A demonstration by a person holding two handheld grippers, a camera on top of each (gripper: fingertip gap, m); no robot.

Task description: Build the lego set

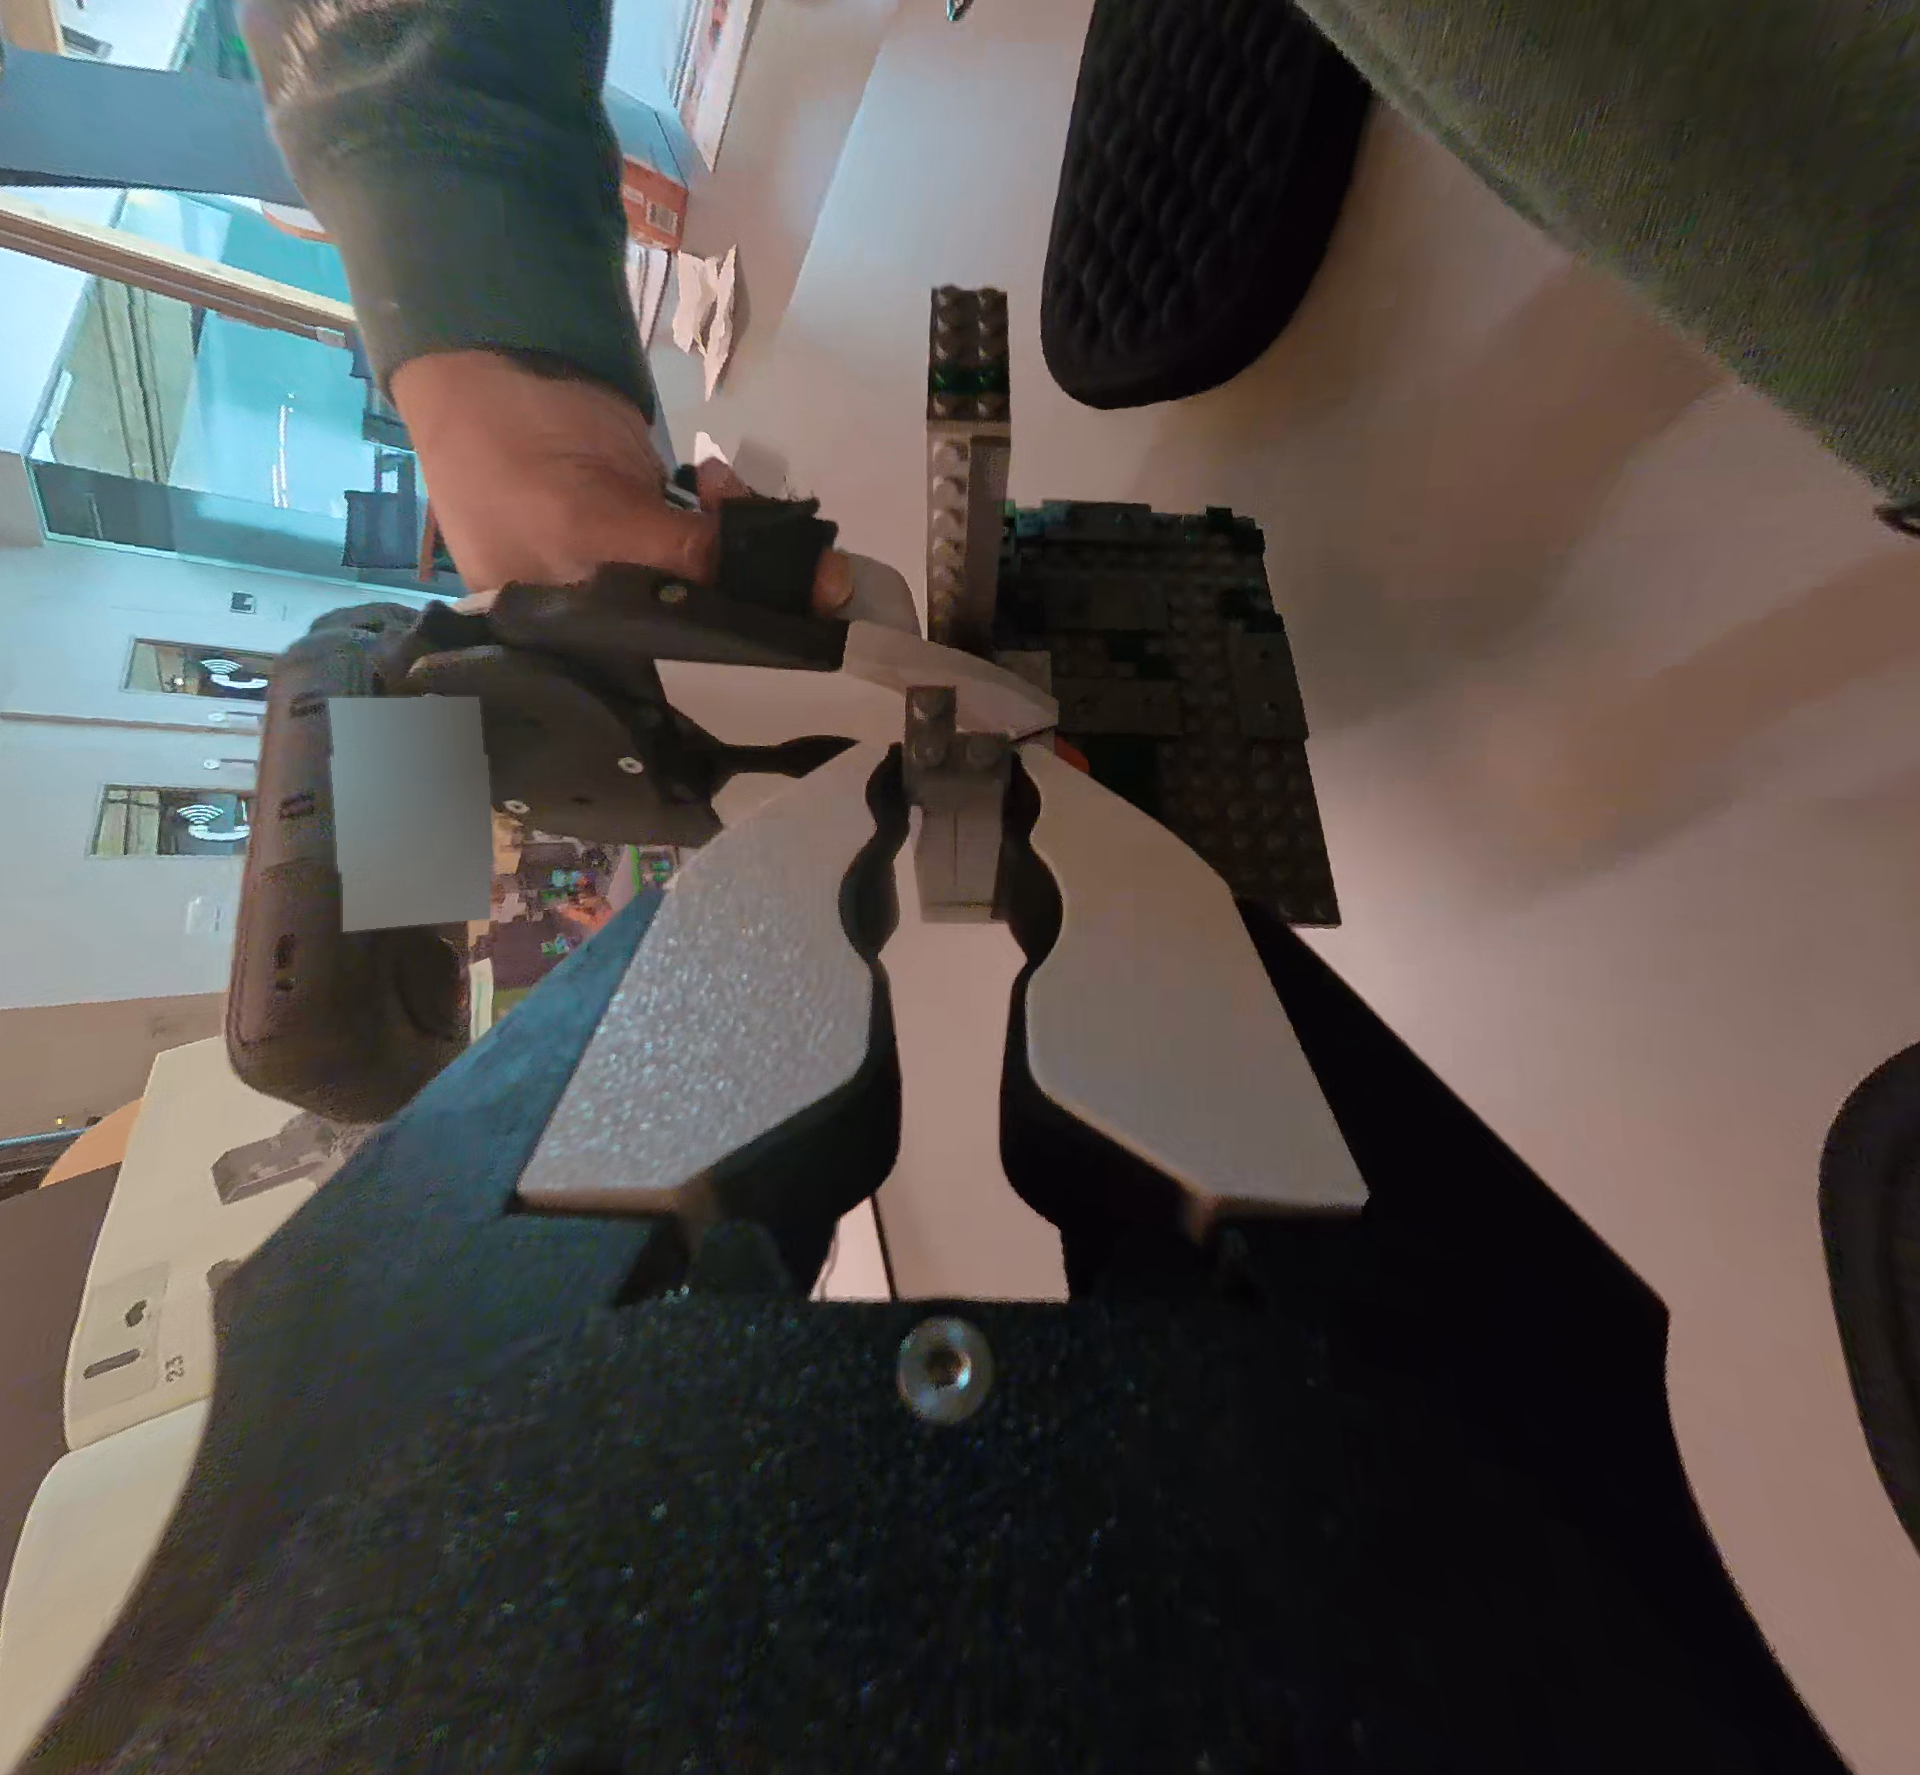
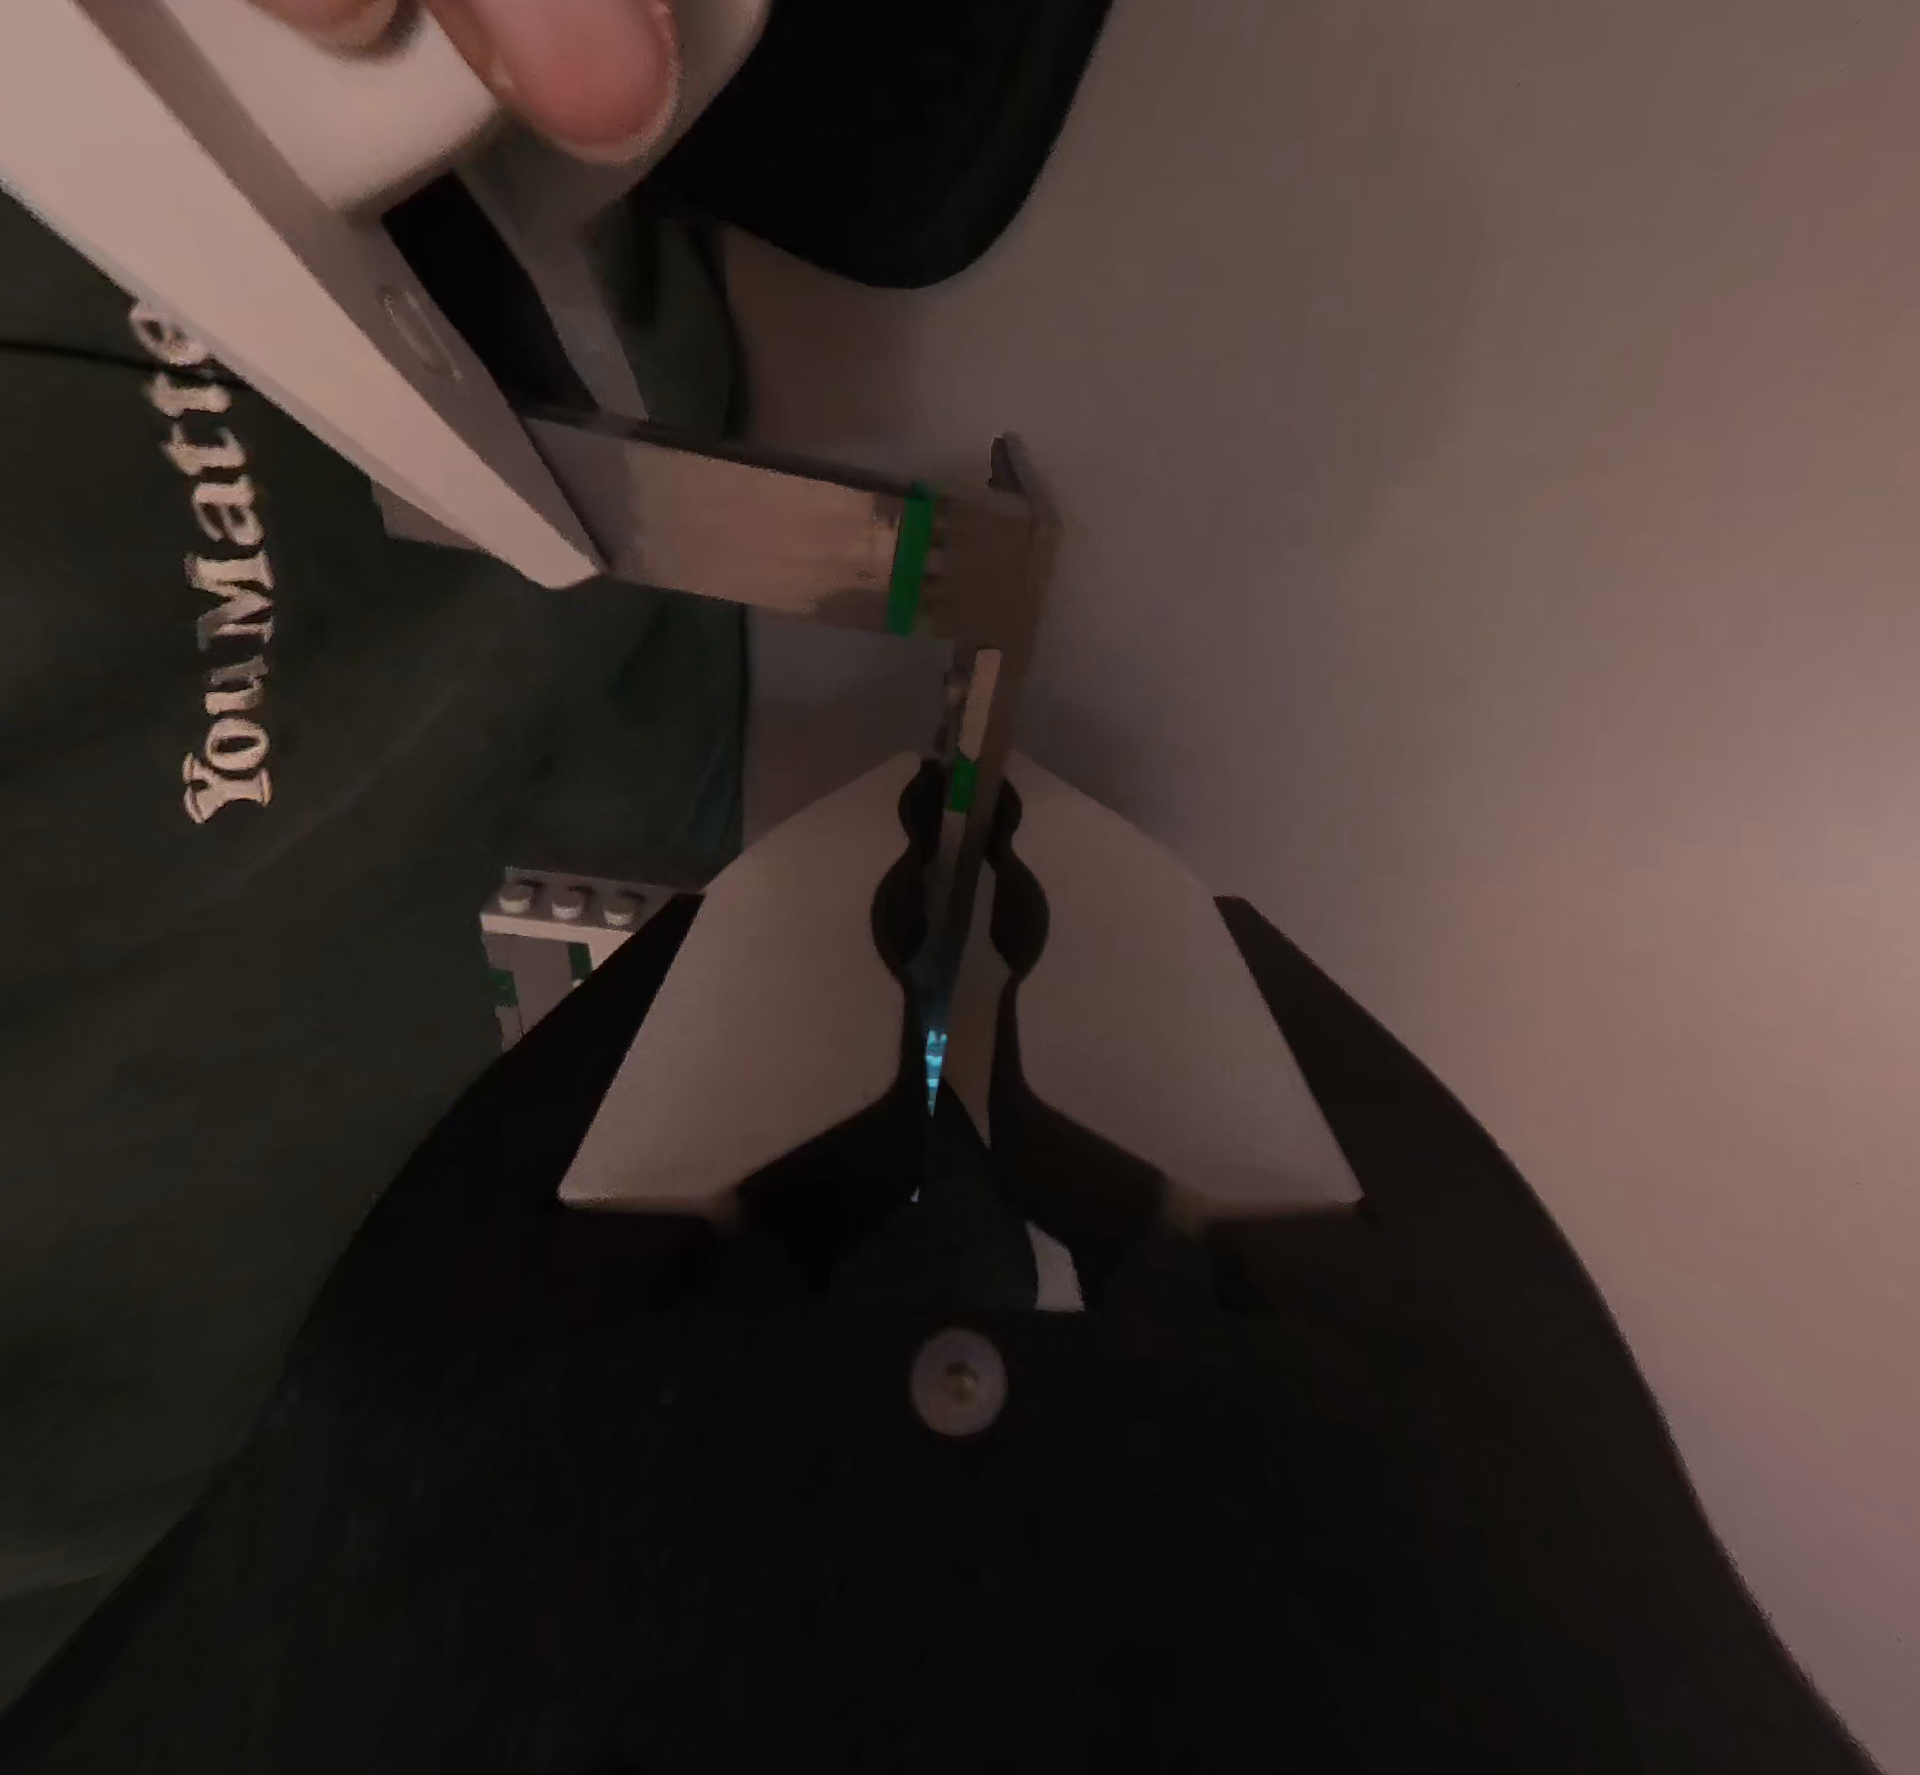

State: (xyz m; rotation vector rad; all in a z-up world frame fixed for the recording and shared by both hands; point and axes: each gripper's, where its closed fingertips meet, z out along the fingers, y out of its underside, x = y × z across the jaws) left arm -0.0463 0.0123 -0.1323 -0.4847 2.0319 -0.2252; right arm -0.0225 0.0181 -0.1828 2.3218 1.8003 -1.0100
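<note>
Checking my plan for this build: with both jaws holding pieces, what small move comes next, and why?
Probably ease the left gripper forward to press its small grey studded brick piece onto the dark plate-built lego assembly. The piece already sits at the assembly's edge, and the right gripper, shut on it, steadies it.

At six o'clock the left gripper (image 1: 951,769) has a rough, grainy black body and matt, pebbled grey plastic fingers (image 1: 727,998). The studded grey plastic bricks (image 1: 954,832) look smooth; the table (image 1: 1558,790) is smooth, matt white.
</note>
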